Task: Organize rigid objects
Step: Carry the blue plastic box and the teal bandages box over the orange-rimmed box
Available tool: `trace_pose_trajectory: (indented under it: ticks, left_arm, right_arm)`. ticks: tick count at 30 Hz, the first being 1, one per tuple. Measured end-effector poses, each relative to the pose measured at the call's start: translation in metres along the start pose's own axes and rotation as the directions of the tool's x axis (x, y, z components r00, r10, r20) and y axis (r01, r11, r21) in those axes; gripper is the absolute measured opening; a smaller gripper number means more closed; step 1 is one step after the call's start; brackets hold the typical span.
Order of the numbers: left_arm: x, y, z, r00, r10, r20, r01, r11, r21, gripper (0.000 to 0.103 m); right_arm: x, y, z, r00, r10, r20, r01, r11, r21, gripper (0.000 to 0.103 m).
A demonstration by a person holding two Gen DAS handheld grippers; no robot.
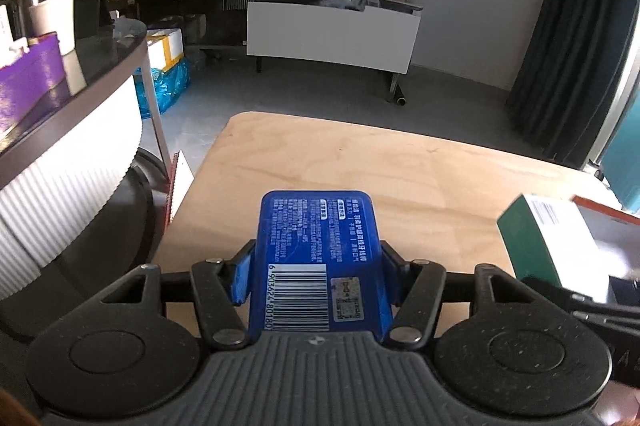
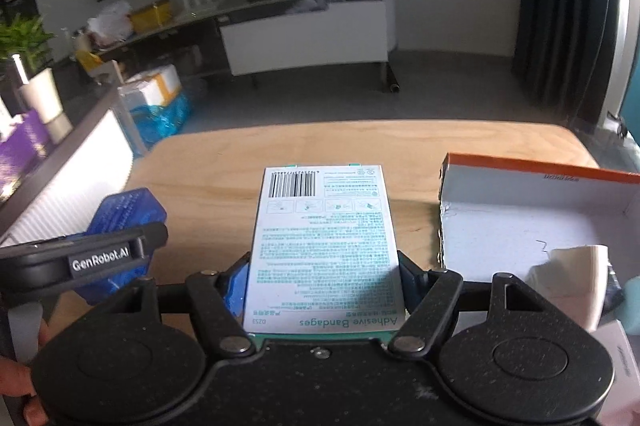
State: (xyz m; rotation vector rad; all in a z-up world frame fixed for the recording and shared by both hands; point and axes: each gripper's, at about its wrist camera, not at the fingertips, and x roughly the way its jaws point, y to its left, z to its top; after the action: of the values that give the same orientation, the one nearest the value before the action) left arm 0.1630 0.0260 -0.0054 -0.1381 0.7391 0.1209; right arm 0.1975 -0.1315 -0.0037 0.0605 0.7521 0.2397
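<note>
- Two grippers, each with a box clamped in it, both held over the light wooden table (image 1: 400, 165).
- The left gripper (image 1: 316, 274) has its fingers closed on the sides of a blue box (image 1: 316, 238) with white print. Barcode face is up and the box sticks out forward above the tabletop.
- The right gripper (image 2: 324, 286) is pinching a white-and-green adhesive bandages box (image 2: 326, 242) by its long edges, printed back facing up, barcode at the far end.
- In the right wrist view the blue box (image 2: 128, 209) shows off to the left, with the left gripper (image 2: 100, 258) around it.
- There's an open cardboard tray (image 2: 532, 181) with an orange rim and white inside, sitting on the table just right of the bandages box. Some crumpled white paper (image 2: 576, 274) is in it.
- From the left wrist view the bandages box (image 1: 548, 238) is near the right edge.
</note>
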Motion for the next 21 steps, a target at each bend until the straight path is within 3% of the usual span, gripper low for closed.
trace_pose_trajectory:
  ticks: [8, 21]
  left_arm:
    - [-0.049, -0.005, -0.021, 1.000, -0.012, 0.018, 0.012, 1.000, 0.011, 0.061]
    - [-0.095, -0.013, -0.046, 0.997, -0.054, 0.055, 0.053, 0.998, 0.014, 0.061]
  right_arm:
    - [-0.051, 0.006, -0.016, 0.999, 0.027, 0.034, -0.026, 0.999, -0.018, 0.084]
    - [-0.108, 0.010, -0.041, 0.996, 0.016, 0.093, -0.013, 0.999, -0.040, 0.084]
